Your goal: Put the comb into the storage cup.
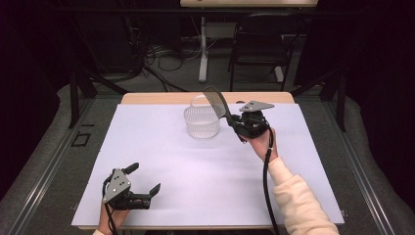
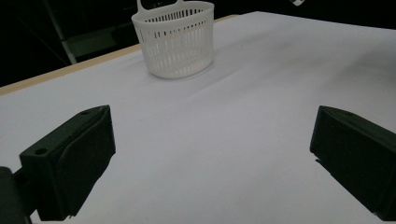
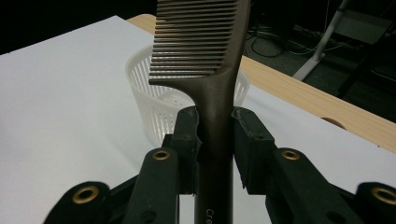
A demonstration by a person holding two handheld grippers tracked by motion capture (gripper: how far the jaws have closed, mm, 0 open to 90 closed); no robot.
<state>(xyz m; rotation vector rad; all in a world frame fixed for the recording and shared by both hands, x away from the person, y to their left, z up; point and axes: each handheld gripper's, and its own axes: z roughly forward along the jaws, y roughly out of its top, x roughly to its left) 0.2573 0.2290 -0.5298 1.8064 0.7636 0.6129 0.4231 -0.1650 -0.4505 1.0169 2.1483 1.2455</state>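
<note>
My right gripper [image 1: 234,120] is shut on the handle of a dark brown comb [image 1: 216,102], which slants up and to the left above the rim of a white slotted basket [image 1: 201,122]. In the right gripper view the comb [image 3: 210,60] stands between the two pads [image 3: 187,140], its teeth pointing left, with the basket [image 3: 159,107] behind it. My left gripper [image 1: 144,180] rests near the table's front left edge, jaws wide apart and nothing between them. In the left gripper view the basket [image 2: 175,39] stands far ahead on the white sheet.
A white sheet [image 1: 161,161] covers the wooden table [image 1: 147,98]. Beyond the far edge are a dark chair [image 1: 259,49], a table leg [image 1: 202,49] and cables on the floor.
</note>
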